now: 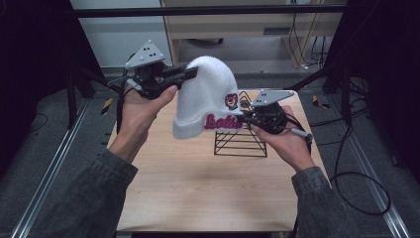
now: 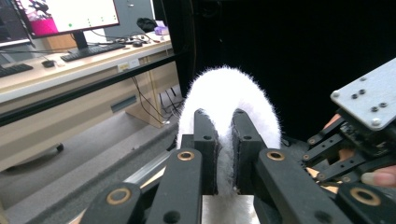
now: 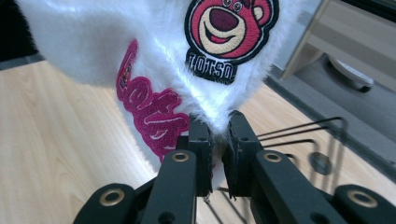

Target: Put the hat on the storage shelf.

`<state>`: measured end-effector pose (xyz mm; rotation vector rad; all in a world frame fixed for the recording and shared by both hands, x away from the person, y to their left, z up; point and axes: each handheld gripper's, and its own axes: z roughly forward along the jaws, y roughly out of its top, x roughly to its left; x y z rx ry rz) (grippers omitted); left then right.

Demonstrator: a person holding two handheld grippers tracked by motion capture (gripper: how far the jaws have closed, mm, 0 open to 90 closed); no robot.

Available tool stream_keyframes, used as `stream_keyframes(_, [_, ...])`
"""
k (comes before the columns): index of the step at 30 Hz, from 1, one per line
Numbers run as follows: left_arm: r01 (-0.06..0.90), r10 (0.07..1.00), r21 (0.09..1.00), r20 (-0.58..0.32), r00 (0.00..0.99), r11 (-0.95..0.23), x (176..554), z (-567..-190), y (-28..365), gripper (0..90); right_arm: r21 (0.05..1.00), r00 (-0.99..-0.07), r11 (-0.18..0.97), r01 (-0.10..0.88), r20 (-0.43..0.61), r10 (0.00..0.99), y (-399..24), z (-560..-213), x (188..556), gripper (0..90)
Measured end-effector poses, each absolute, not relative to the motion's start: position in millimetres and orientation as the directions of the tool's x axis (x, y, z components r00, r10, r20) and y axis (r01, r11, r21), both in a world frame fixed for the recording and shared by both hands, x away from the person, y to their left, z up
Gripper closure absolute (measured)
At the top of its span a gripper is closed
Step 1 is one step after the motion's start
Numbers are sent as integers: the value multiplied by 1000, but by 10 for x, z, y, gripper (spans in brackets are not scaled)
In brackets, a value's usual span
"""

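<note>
A fluffy white beanie (image 1: 205,96) with pink lettering and a red bear patch (image 3: 226,28) hangs in the air above the table's far half. My left gripper (image 1: 190,73) is shut on the hat's crown; in the left gripper view the white fur (image 2: 229,102) is pinched between the two black jaws. My right gripper (image 1: 243,118) is shut on the hat's lower brim (image 3: 217,116), just under the bear patch and beside the pink lettering (image 3: 149,112). The hat is stretched between both grippers.
A black wire rack (image 1: 240,141) stands on the wooden table (image 1: 198,188) under the hat, near my right gripper. Black cables (image 1: 356,183) trail on the floor at the right. A desk with a monitor (image 2: 60,16) stands beyond the table.
</note>
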<state>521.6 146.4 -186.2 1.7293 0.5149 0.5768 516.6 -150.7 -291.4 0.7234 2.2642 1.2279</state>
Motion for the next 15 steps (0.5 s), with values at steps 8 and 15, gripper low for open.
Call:
stream_keyframes(8, [39,623,978,98,776,-204,5461,-1944,1282,831,854,-715,461,240,-166,679,-1685,-2880,5385,831])
stream_keyframes(15, [22,621,979,111,776,-203,5587,-1968,1129,830,863,-676,442,243,-176,716,-1839,-2883,5503,831])
